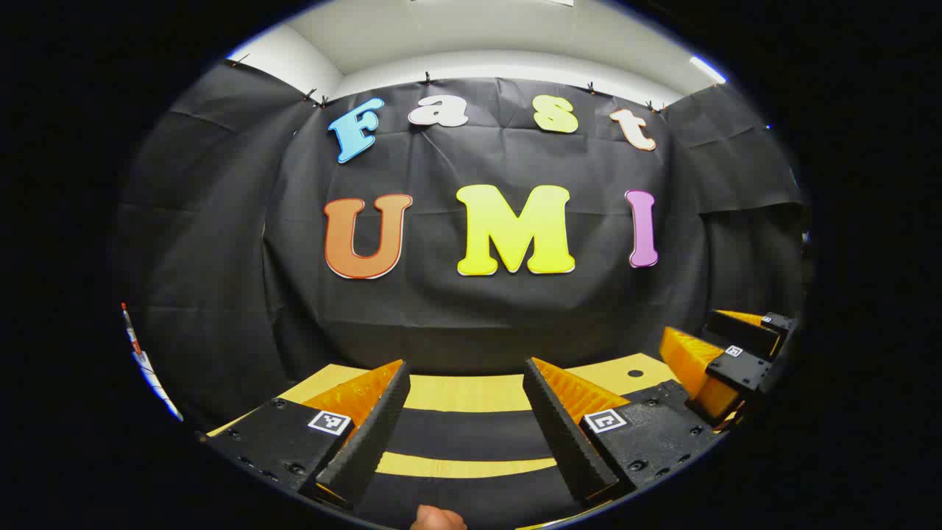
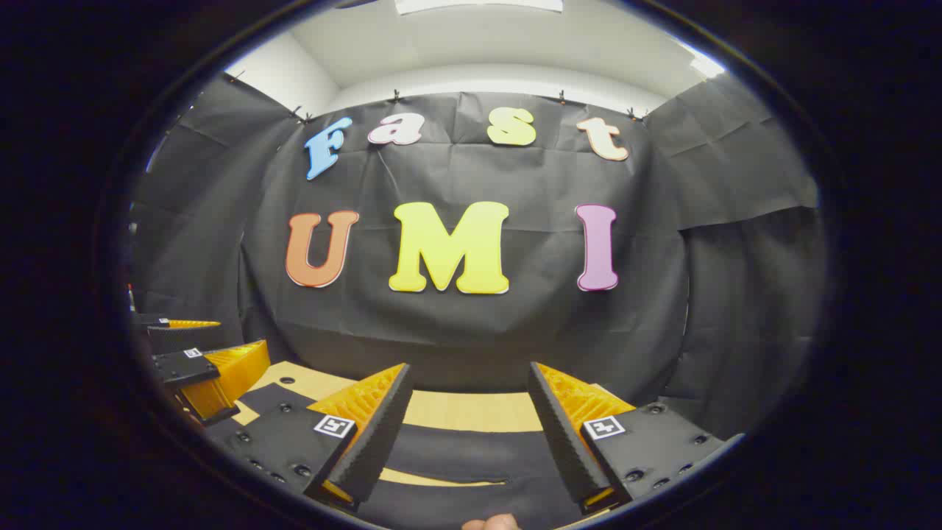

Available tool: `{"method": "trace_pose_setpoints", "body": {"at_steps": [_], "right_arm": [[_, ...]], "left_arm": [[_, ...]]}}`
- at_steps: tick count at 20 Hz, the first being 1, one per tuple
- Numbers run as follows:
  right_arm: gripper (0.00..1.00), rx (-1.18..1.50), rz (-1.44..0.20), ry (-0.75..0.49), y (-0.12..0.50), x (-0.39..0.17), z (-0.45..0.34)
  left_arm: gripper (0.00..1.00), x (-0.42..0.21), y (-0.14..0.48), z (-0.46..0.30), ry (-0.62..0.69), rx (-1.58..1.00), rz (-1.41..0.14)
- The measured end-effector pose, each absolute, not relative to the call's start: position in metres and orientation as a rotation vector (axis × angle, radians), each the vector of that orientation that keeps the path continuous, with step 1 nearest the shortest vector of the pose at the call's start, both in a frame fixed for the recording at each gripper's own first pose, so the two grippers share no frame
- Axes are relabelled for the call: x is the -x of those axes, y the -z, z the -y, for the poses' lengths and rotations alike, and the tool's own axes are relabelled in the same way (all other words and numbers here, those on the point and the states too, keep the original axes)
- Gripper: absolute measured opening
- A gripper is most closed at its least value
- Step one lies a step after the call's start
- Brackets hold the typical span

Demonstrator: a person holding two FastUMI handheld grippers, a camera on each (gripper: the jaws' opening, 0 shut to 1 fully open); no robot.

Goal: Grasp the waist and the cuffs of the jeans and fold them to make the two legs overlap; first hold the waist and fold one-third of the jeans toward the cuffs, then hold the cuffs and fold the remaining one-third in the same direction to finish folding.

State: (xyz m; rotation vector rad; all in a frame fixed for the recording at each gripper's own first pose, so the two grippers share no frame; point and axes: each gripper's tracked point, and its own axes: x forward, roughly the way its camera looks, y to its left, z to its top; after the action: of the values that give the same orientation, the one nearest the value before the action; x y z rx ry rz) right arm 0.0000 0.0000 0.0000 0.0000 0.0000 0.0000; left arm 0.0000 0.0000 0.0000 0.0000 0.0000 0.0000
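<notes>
Your left gripper (image 1: 467, 408) stands wide apart, empty: ribbed black pads on orange wedge fingers (image 1: 368, 427). Beneath them the jeans (image 1: 464, 434) lie as dark, flat bands across the pale wooden table (image 1: 471, 392). Right of the jeans, your right gripper (image 1: 725, 361) shows side-on. In the right gripper view its own claw (image 2: 467, 412) also gapes wide over the dark cloth (image 2: 456, 453), with the left gripper (image 2: 206, 368) at the cloth's left.
</notes>
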Motion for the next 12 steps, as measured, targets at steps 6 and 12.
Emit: {"method": "trace_pose_setpoints", "body": {"at_steps": [6,12], "right_arm": [[0.96,0.016,0.026,-0.016,-0.017,-0.002,-0.004],[0.99,0.013,0.068,-0.007,-0.034,0.002,-0.009]], "left_arm": [[0.94,-0.003,-0.007,-0.002,-0.008,-0.038,0.013],[0.99,-0.002,-0.027,-0.015,-0.012,-0.031,0.056]]}}
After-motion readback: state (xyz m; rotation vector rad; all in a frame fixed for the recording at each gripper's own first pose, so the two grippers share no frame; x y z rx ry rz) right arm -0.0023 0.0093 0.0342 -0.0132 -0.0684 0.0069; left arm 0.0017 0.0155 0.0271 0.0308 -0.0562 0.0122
